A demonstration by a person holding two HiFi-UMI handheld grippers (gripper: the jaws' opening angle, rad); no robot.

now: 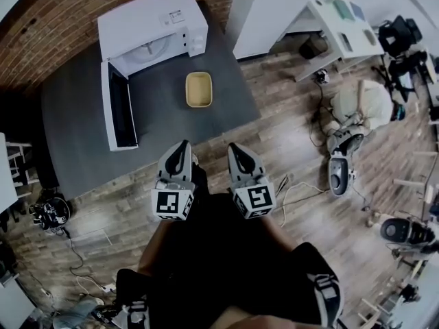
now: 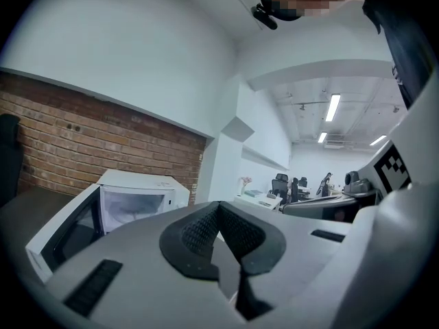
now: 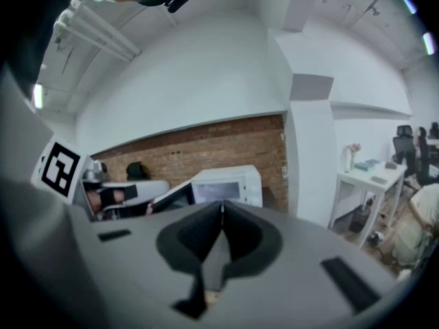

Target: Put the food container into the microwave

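The food container, a shallow yellow tub, rests on the dark grey counter in front of the white microwave. The microwave's door is swung open to the left. Both grippers hover side by side over the wooden floor, short of the counter's near edge and pointing toward it. My left gripper is shut with nothing in it, and my right gripper is shut and empty too. The left gripper view shows closed pads and the microwave beyond. The right gripper view shows the microwave above its touching jaws.
A brick wall stands behind the counter. To the right are a white desk, a white pillar, loose cables and a grey device on the wooden floor. More gear sits at the lower left.
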